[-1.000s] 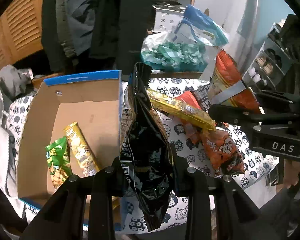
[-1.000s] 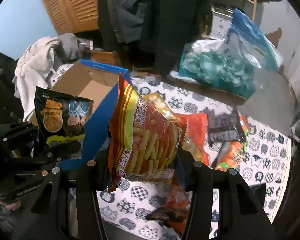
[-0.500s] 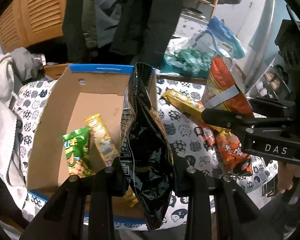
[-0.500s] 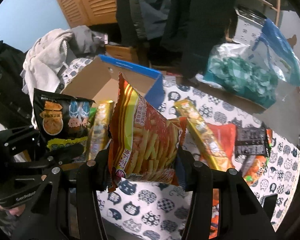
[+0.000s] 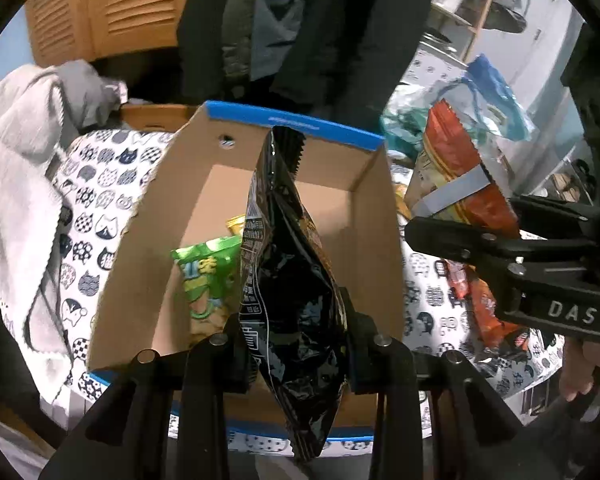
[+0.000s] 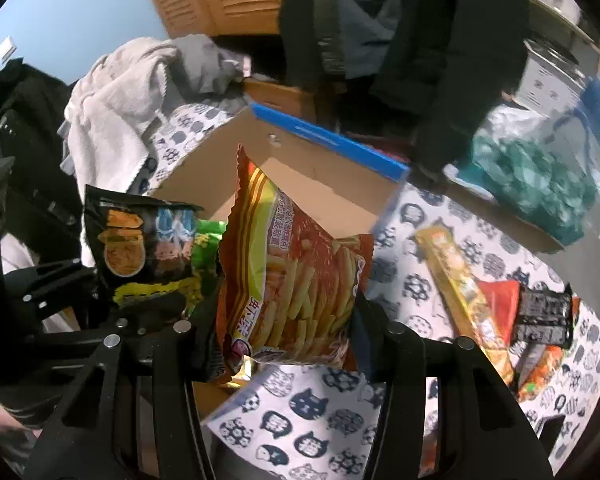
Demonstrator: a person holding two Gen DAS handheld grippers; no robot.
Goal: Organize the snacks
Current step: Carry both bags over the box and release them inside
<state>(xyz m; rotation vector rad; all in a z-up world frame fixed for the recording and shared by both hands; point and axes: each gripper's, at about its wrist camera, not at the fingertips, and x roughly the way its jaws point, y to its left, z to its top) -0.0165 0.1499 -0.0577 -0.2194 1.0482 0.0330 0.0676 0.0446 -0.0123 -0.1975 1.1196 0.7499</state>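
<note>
**Both bags carried over toward the box**

Black bag [image 5: 296, 300] has been shifted from beside the cardboard box [image 5: 364, 216] to above its interior. Orange fries bag [image 6: 296, 280] has been brought from over the tablecloth [image 6: 324, 412] to the box's right wall.

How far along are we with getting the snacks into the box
Done: a green snack bag and a yellow packet lie in the cardboard box. In hand: the left gripper holds a black bag, the right gripper an orange fries bag. Left: several packets on the cat-print cloth.
</note>
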